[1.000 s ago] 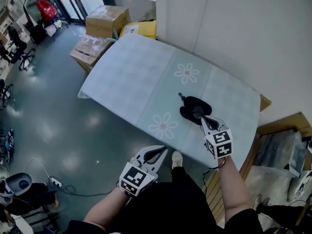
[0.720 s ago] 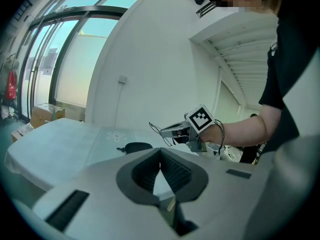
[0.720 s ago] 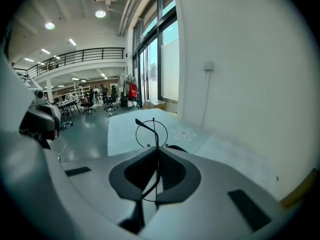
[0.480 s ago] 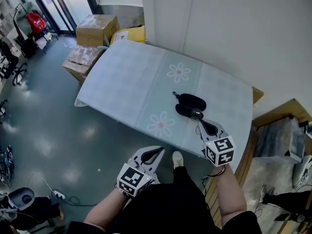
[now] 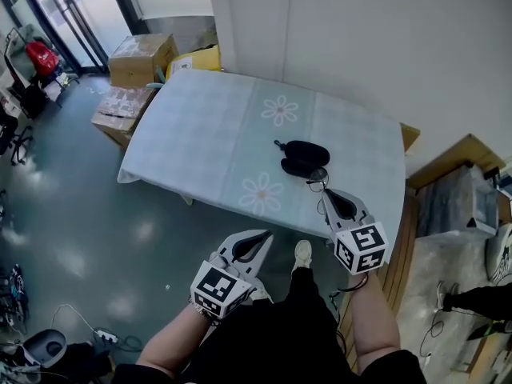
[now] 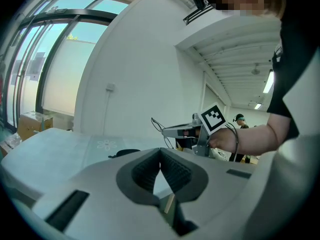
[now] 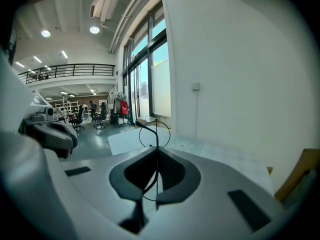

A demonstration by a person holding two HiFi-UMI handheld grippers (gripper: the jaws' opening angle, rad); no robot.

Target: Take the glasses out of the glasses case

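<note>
Our right gripper [image 5: 326, 194] pinches the glasses [image 5: 318, 179] at five o'clock from the glasses case [image 5: 302, 157]; our left gripper [image 5: 265, 236], closed and empty, is farther.

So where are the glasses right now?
Head view, right side: the glasses are pinched in the right hand-held gripper, just beside the black case on the table.
</note>
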